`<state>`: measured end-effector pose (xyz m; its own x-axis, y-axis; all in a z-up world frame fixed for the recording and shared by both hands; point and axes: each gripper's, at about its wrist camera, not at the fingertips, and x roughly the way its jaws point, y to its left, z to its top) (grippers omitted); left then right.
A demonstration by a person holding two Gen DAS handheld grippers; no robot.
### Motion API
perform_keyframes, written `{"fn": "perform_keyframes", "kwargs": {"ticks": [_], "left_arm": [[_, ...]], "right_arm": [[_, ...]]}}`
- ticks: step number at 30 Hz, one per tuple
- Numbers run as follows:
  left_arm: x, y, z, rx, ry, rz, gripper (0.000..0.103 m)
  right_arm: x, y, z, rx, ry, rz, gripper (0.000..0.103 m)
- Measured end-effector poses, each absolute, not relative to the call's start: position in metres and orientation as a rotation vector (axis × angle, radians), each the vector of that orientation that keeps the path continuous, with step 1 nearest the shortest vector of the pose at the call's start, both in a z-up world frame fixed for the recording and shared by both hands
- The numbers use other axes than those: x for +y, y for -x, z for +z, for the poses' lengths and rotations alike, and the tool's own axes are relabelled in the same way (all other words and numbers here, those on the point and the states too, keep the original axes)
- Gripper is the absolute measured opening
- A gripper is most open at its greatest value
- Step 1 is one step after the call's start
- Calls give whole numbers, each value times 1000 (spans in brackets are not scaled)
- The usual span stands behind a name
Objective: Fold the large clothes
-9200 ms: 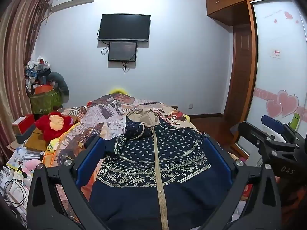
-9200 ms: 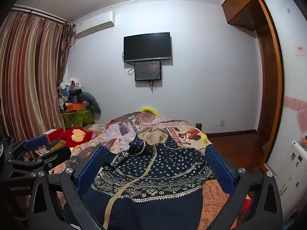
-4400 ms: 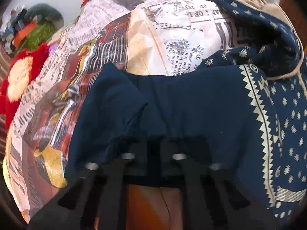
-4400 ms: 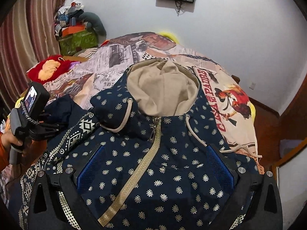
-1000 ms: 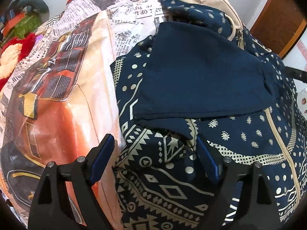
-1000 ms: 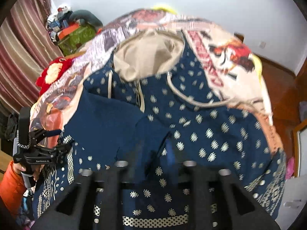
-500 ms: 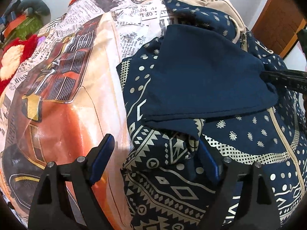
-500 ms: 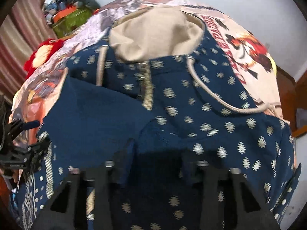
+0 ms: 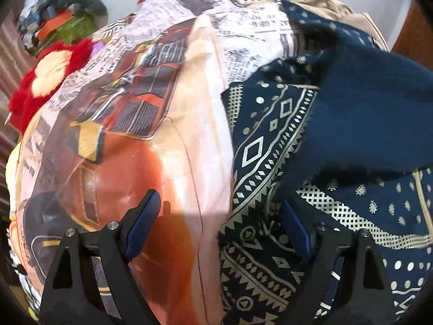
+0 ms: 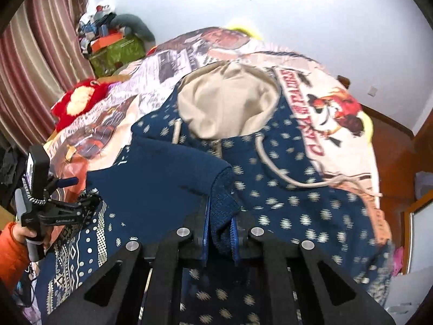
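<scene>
A navy hoodie with gold dots and a beige-lined hood lies face up on the bed. Its plain navy sleeve is folded across the chest. My right gripper is closing its jaws, and the pads pinch the sleeve cuff, raised a little off the body. My left gripper is open over the hoodie's patterned side edge: one finger over the bedspread, the other over the fabric, nothing pinched. The right wrist view shows that left gripper held by a hand in an orange sleeve.
The bedspread has a newspaper and car print. A red plush toy lies at the bed's left edge, a cluttered green box and striped curtains beyond it. Wooden floor runs along the bed's right side.
The right gripper's jaws have come together on the sleeve cuff and lifted it slightly. The left gripper has slid left, now straddling the hoodie's side edge, still open.
</scene>
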<state>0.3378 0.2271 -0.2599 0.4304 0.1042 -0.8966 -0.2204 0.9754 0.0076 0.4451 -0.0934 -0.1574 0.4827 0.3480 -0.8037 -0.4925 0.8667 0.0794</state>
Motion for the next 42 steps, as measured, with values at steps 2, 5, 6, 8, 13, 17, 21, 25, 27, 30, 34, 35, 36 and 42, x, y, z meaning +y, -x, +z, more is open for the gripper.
{"fn": "perform_keyframes", "kwargs": {"ticks": [2,5,6,8,13,17,21,25,27,30,34,35,36,42], "left_arm": [[227,-334,-255,1104,114,201,87],[221,-324,-248,1115,117,139,87],[218,-323,-246,1122,119,116,87],[213,-316,-240,1128,115,74,87],[223,-302,-220,1093,143,64,87],[247,-306,-206,1062,230,93,87],[266,-336,-213,1063,300,101,87],[268,-376,-239,1127,294,85,87],[264,-396,-254,1157,294,70,87],[260,-419,-270,1174,324,40,87],[255,-444,-287,1193,418,-24,81],[253,-448,-289,1195,431,-34,80],[249,-452,-290,1185,434,-43,75],[212,-460,-273,1135,335,-67,14]], "right_arm": [[-108,-446,-154,939,162,489,10],[-135,-452,-157,968,126,448,10],[-142,-454,-159,984,110,437,10],[-156,-459,-166,1010,105,407,10],[-179,-466,-190,1080,95,357,10],[-190,-471,-204,1105,101,327,10],[-192,-476,-211,1128,90,332,10],[-189,-478,-208,1154,131,351,15],[-189,-480,-206,1165,132,354,18],[-196,-481,-200,1173,114,354,25],[-213,-477,-189,1122,110,300,62],[-220,-476,-185,1106,96,291,62],[-226,-476,-183,1102,85,282,62],[-268,-473,-172,1074,15,205,63]]}}
